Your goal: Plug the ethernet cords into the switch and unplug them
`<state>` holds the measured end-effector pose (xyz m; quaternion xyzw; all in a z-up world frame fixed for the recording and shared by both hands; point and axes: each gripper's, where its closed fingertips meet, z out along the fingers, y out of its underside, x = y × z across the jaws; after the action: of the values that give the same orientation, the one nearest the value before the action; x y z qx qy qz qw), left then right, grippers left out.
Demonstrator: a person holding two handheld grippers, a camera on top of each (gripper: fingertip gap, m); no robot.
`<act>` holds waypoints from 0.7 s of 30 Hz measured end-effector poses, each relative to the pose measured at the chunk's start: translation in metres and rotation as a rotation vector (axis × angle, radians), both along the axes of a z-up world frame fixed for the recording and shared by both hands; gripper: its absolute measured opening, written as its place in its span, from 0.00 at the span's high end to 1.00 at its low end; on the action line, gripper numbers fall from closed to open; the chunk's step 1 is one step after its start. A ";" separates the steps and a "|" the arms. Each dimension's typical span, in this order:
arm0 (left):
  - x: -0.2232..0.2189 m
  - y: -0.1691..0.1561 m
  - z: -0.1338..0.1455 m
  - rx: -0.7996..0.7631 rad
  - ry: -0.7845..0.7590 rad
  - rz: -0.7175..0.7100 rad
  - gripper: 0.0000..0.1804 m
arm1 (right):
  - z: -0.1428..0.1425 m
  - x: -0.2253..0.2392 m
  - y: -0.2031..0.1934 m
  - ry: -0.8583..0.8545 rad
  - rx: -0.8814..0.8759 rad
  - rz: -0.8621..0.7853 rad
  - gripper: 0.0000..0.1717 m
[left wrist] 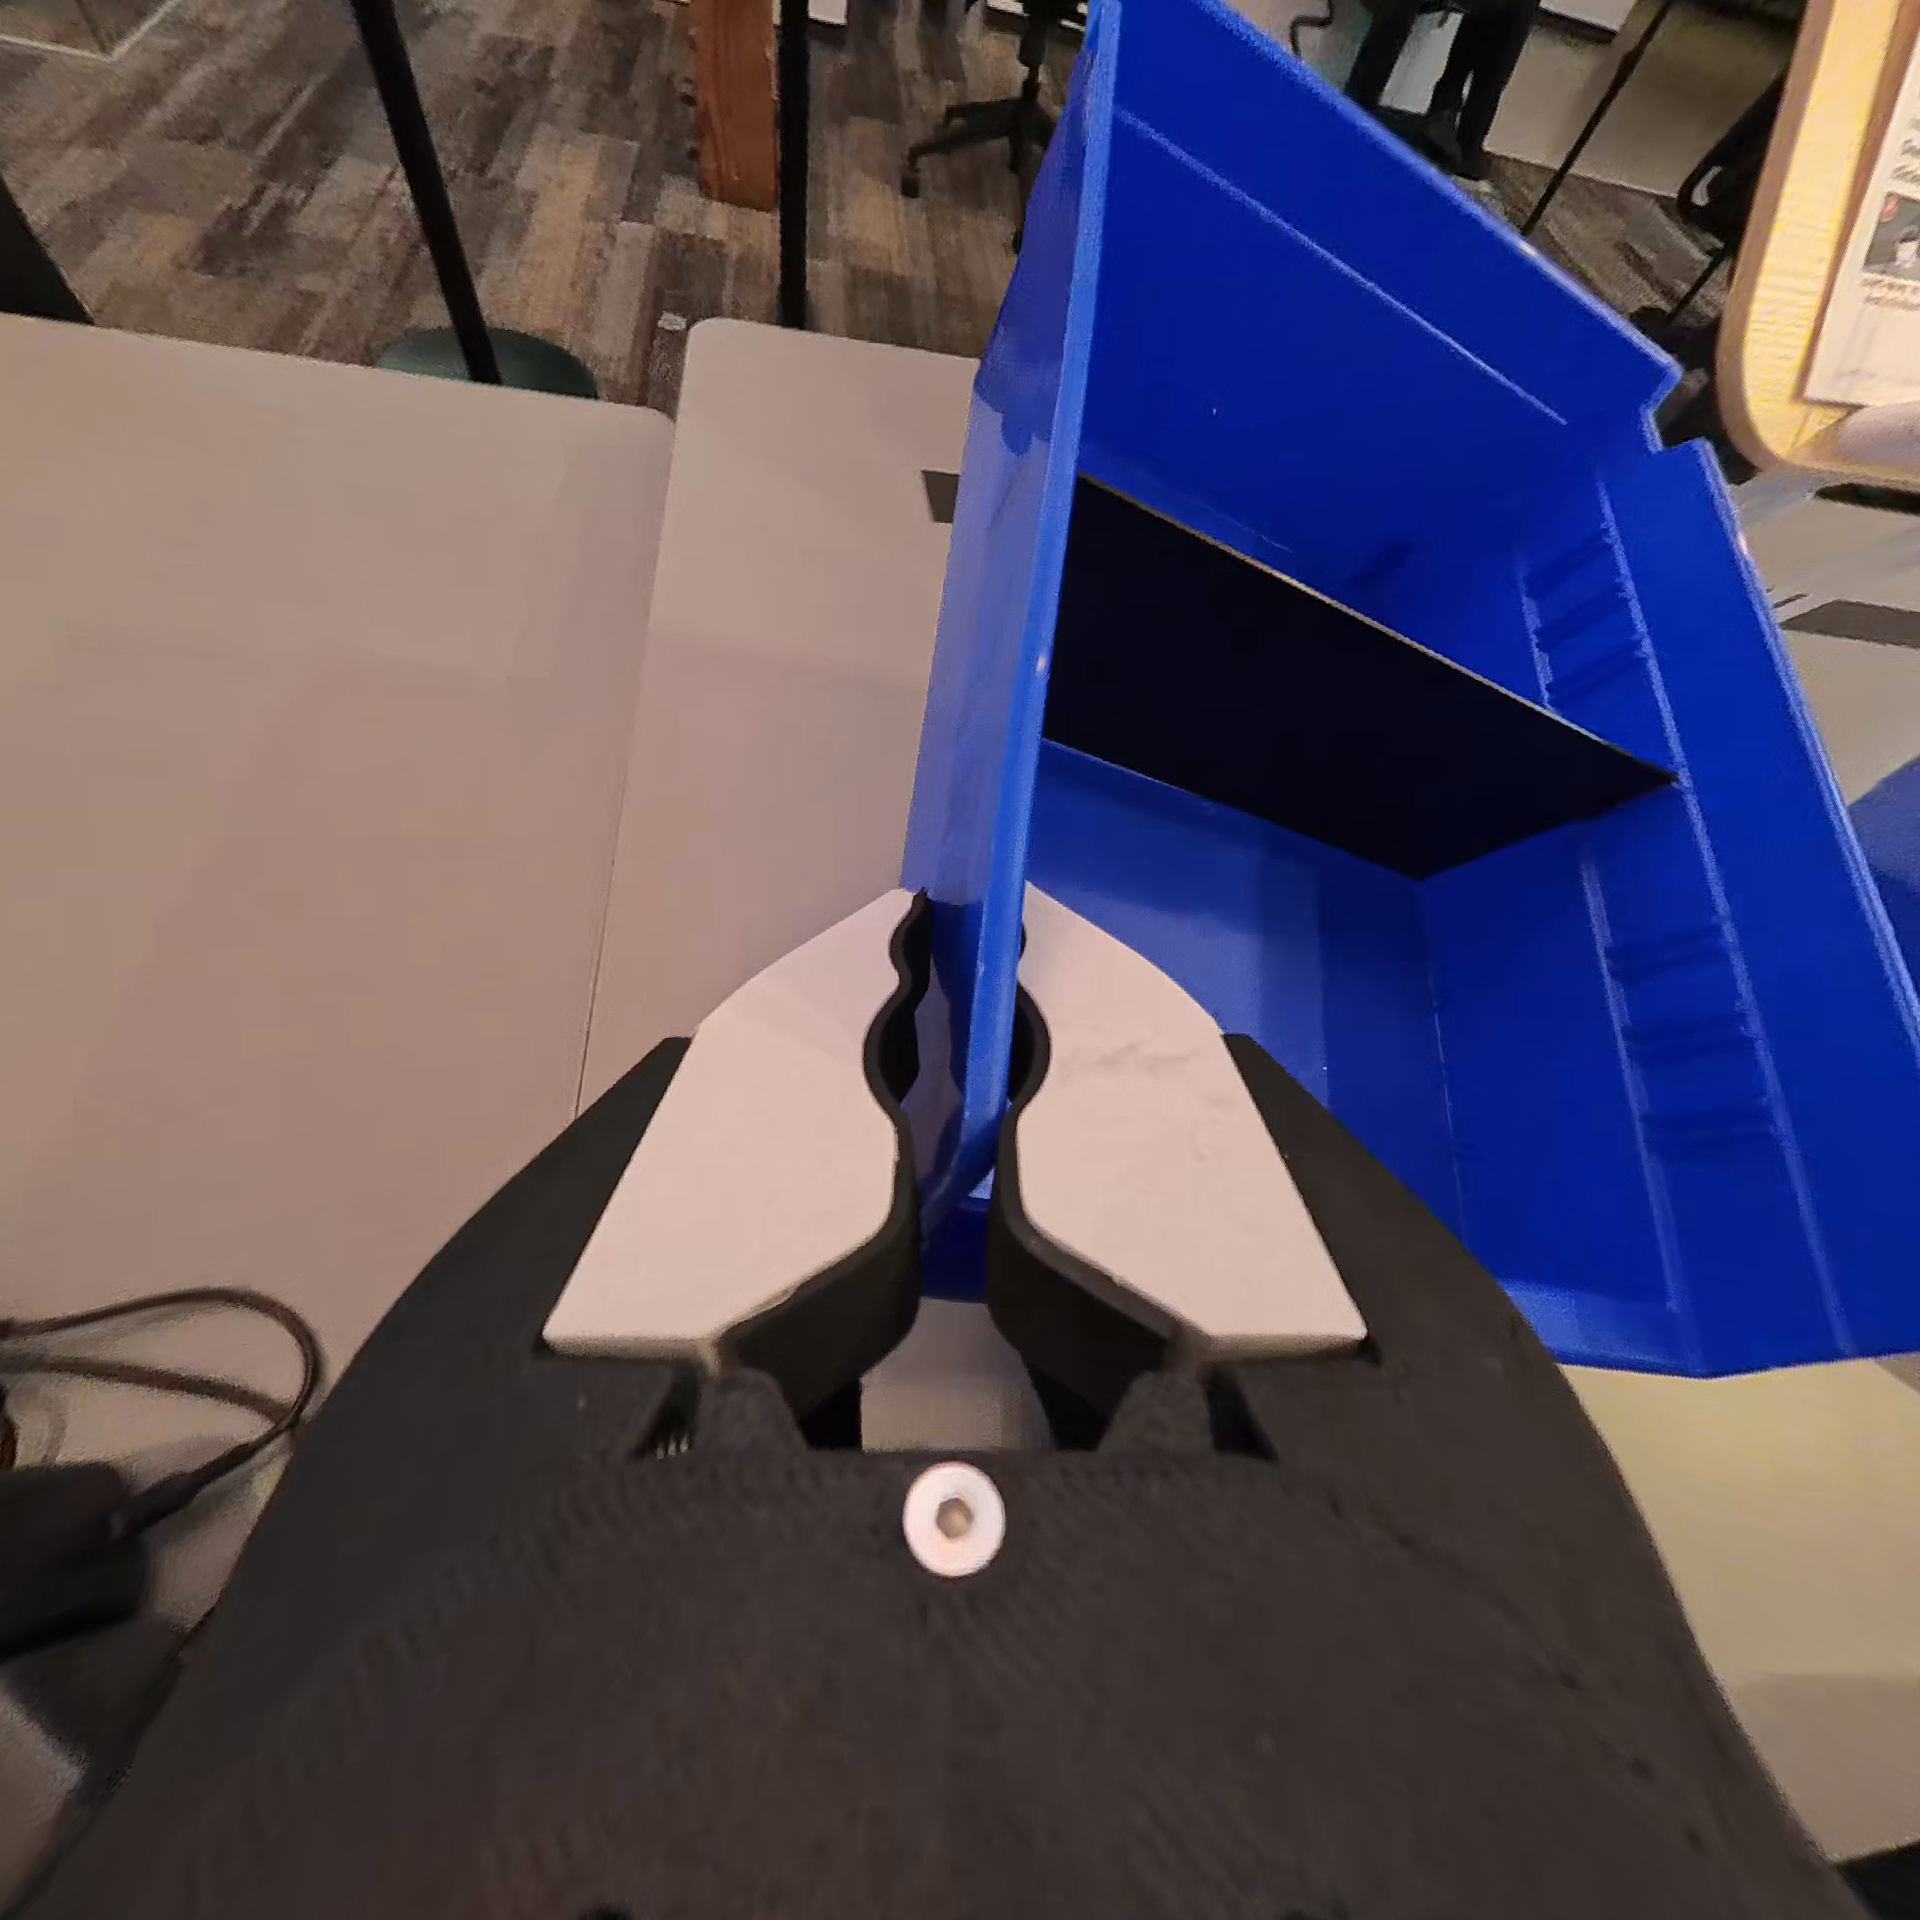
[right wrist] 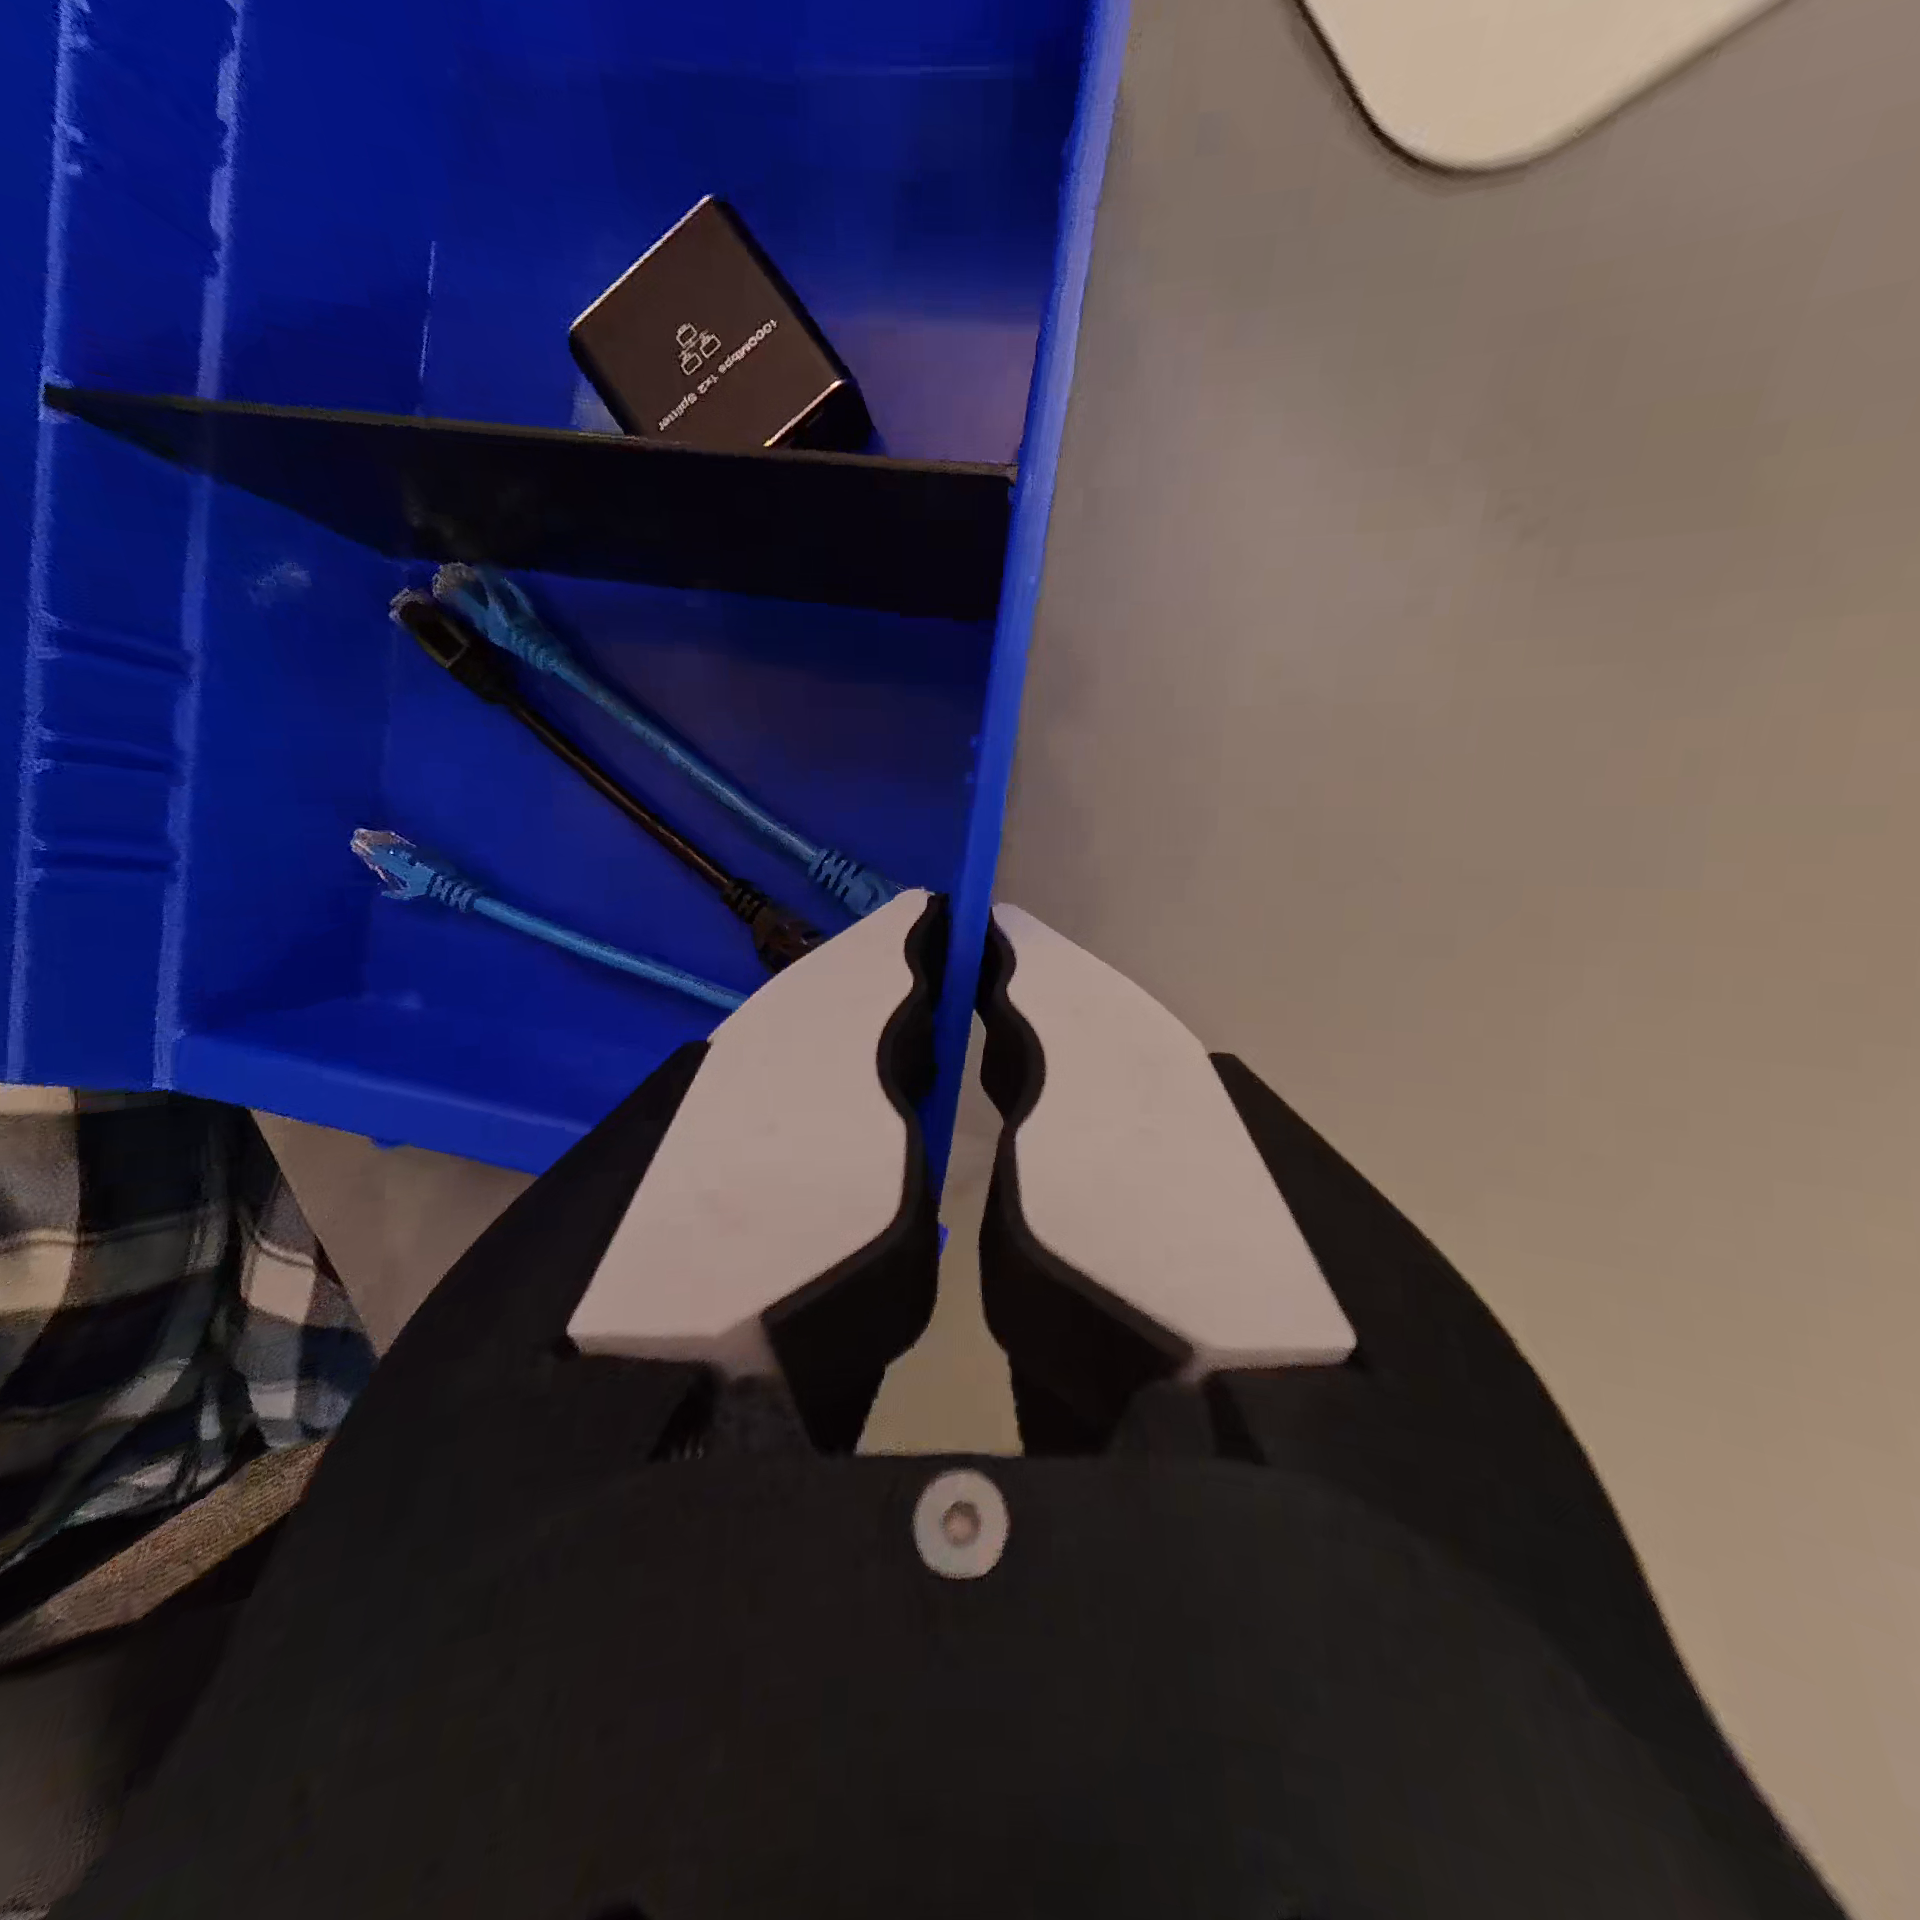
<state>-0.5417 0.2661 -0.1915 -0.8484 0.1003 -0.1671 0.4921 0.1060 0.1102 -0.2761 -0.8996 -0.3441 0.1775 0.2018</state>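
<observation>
Step in hand: both hand-held grippers are gripping the blue bin (right wrist: 623, 260) by opposite side walls, so the bin itself is being handled; by this judgement no cord is being plugged in yet.
Left hand-held gripper (left wrist: 971, 914): it is nearly closed, its dark pads pinching the bin's thin left wall (left wrist: 1023, 582), which is running up between them.
Right hand-held gripper (right wrist: 961, 920): it is nearly closed too, clamping the right wall (right wrist: 1039, 520) from either side.
Switch (right wrist: 717, 332): a small black box is lying in the far compartment, behind the black divider (right wrist: 623, 509).
Ethernet cords: two blue cords (right wrist: 644, 727) and one black cord (right wrist: 582, 758) are lying loose in the near compartment, unplugged.
Table (right wrist: 1455, 831): it is lying grey beside the bin.
Next move: probably settling the bin, releasing both walls, then reaching in for a cord end and the switch.
</observation>
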 end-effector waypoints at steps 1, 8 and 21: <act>-0.005 -0.004 -0.003 0.000 -0.005 0.007 0.95 | 0.000 -0.014 0.005 0.012 0.001 0.015 0.98; -0.028 -0.020 -0.015 0.007 -0.039 0.047 0.95 | 0.004 -0.087 0.041 0.067 0.102 0.099 0.87; -0.037 -0.040 -0.004 0.074 -0.116 0.077 0.94 | -0.005 -0.102 -0.075 -0.022 0.466 0.882 0.71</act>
<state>-0.5792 0.2261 -0.1955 -0.8219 0.0451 -0.1929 0.5340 0.0039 0.0353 -0.2810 -0.6013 -0.7243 0.1550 0.2995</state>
